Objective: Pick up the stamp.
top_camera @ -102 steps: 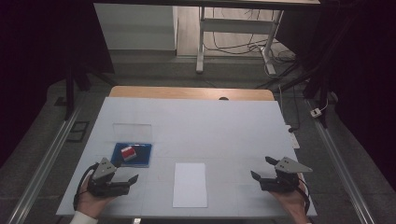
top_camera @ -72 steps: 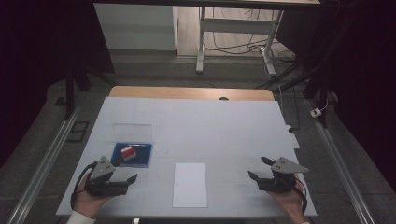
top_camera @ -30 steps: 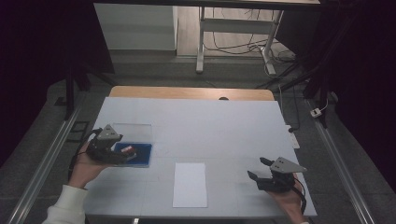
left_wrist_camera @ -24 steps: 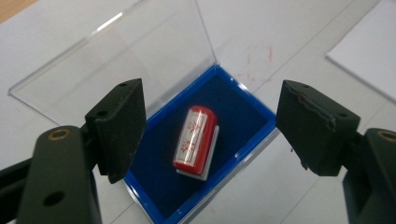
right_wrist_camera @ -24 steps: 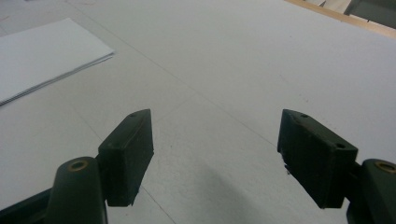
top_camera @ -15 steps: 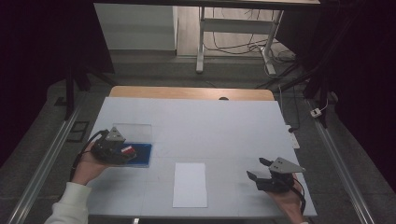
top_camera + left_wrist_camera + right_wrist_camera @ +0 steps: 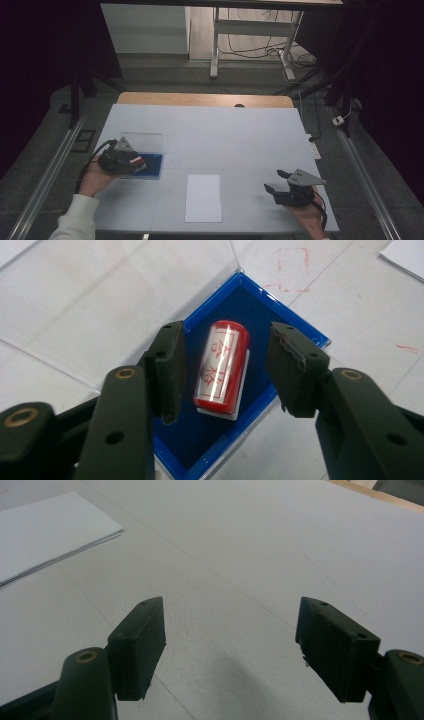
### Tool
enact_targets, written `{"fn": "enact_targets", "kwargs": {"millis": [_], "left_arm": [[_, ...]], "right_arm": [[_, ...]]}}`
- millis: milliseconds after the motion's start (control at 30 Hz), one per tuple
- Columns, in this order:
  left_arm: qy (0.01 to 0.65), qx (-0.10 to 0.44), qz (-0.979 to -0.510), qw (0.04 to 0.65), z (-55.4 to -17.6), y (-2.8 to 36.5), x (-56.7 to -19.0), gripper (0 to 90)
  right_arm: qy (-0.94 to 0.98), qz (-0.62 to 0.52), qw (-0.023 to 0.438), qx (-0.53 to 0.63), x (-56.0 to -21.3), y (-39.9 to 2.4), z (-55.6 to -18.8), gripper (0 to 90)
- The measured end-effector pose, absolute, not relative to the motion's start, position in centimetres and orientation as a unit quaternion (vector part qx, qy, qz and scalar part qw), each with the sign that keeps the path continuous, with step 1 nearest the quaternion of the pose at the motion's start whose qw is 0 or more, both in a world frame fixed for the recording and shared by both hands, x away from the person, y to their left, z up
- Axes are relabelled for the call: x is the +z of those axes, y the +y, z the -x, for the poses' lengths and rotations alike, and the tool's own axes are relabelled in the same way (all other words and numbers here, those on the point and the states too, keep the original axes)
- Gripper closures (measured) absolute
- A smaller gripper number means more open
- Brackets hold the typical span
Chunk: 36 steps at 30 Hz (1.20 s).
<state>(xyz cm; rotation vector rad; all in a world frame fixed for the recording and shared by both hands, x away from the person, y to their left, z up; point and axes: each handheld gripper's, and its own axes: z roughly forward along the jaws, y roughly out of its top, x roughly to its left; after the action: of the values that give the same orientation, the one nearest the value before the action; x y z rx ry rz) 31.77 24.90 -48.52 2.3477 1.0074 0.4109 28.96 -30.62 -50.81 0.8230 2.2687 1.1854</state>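
A red cylinder stamp (image 7: 221,367) with a clear window lies on its side in a shallow blue tray (image 7: 280,315). My left gripper (image 7: 226,330) points down over it with one jaw on each side. The jaws have just been closing, and a narrow gap still shows on both sides, so the pads do not press on the stamp. In the high view the left gripper (image 7: 131,162) sits over the blue tray (image 7: 152,165) at the table's left. My right gripper (image 7: 274,181) rests open near the front right, nothing between its jaws (image 7: 230,625).
A white sheet of paper (image 7: 203,197) lies at the front middle, also at the upper left of the right gripper view (image 7: 45,527). A clear lid (image 7: 142,140) lies just behind the tray. Faint red marks (image 7: 292,265) stain the white table beyond the tray.
The left hand came from the front edge to the tray, then sank a little over it. The right gripper has stayed where it was.
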Motion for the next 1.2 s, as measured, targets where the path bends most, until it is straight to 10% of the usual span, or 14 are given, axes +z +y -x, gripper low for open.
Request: {"fn": "enact_targets", "kwargs": {"millis": [1200], "left_arm": [[0.379, 0.155, -0.862, 0.300, -31.67, 25.74, -48.32, 70.8]], "right_arm": [[0.821, -0.295, 0.233, 0.430, -50.67, -30.50, -28.68, 30.2]]}}
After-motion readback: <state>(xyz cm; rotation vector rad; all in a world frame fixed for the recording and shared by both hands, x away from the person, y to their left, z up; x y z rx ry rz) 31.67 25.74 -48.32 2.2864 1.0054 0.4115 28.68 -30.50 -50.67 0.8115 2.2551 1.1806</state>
